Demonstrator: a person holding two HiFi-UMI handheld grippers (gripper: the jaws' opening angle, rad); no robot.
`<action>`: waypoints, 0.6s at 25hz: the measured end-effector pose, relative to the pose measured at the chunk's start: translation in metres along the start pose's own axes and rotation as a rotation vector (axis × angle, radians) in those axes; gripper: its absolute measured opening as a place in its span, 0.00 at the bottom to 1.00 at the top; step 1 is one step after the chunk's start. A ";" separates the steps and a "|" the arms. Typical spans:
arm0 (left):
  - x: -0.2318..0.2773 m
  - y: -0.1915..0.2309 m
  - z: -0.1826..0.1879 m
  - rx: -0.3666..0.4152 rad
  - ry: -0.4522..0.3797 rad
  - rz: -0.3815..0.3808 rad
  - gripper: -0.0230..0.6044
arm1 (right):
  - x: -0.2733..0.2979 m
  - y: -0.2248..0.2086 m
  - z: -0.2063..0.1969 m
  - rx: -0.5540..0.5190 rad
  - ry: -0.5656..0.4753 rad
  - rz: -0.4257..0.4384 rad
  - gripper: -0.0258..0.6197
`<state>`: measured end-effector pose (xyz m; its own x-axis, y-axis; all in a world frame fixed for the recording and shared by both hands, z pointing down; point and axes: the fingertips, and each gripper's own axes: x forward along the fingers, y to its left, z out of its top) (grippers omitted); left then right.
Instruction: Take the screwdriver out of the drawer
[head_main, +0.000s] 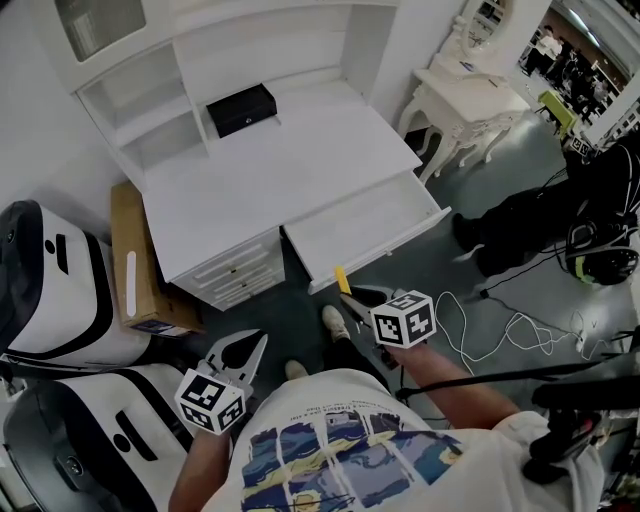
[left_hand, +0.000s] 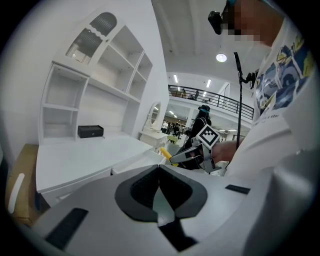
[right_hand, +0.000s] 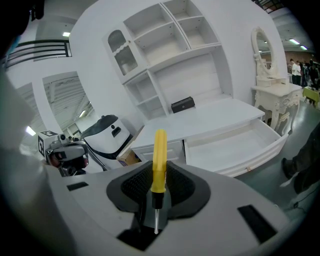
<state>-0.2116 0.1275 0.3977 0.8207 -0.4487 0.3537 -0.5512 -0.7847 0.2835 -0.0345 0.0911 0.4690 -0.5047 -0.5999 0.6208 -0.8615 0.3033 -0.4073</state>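
The yellow-handled screwdriver (right_hand: 159, 161) stands between the pads of my right gripper (right_hand: 159, 169), handle pointing forward and metal shaft back toward the camera. In the head view that gripper (head_main: 353, 297) hangs just in front of the open white drawer (head_main: 362, 228), shut on the screwdriver (head_main: 342, 278); the drawer's inside looks bare. The left gripper view also shows the screwdriver (left_hand: 164, 152) sticking out of the right gripper (left_hand: 176, 158). My left gripper (head_main: 259, 342) hangs lower left, near the person's body. Its jaws (left_hand: 159, 172) meet with nothing between them.
The white desk (head_main: 290, 160) carries a hutch with shelves and a black box (head_main: 241, 108). Small drawers (head_main: 236, 272) sit under its left side, a cardboard box (head_main: 128, 262) beside them. White-and-black machines (head_main: 48, 282) stand at left. Cables (head_main: 505, 328) lie on the floor at right; a dressing table (head_main: 468, 92) stands behind.
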 end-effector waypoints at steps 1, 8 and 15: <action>0.001 -0.001 0.001 0.000 0.000 -0.001 0.06 | 0.000 0.000 0.000 -0.001 0.000 0.000 0.20; 0.003 -0.002 0.000 -0.004 0.007 -0.008 0.06 | -0.002 0.000 -0.001 0.001 0.002 0.000 0.20; 0.005 0.002 0.002 -0.007 0.009 -0.017 0.06 | 0.000 0.002 0.001 -0.003 0.005 -0.001 0.20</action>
<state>-0.2084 0.1225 0.3985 0.8284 -0.4318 0.3567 -0.5386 -0.7890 0.2957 -0.0361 0.0906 0.4675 -0.5039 -0.5963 0.6250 -0.8623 0.3051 -0.4042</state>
